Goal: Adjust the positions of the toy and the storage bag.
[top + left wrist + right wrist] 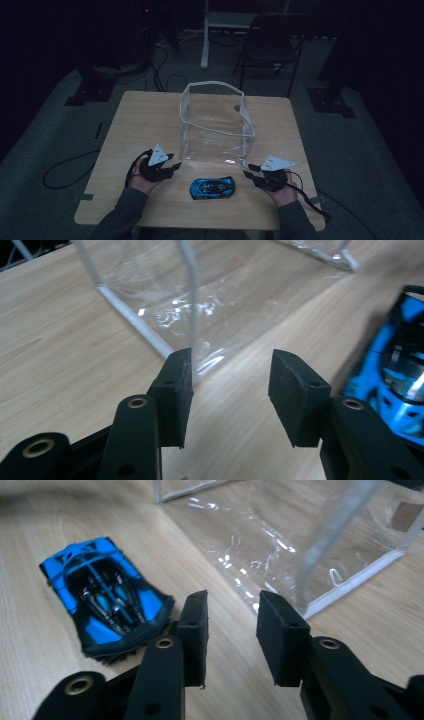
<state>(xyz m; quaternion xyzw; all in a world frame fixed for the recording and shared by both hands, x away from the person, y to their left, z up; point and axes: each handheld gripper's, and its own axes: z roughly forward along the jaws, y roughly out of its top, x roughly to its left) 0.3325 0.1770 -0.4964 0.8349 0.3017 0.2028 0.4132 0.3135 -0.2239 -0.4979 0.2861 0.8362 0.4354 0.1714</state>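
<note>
Toy car [212, 188] untouched on table [145, 120] | left tool [171, 167] released, empty | right tool [248, 174] released, empty

High view: dim and underexposed; the room beyond the table [150, 115] falls to near black, and detail is soft and grainy. Both gripper views: brighter, with even overhead light. White glare streaks cross the clear plastic bag [220, 295]. Soft shadow lies under the blue toy car [105, 597]. Far table edges and bag seams are out of focus; near jaws slightly blurred
</note>
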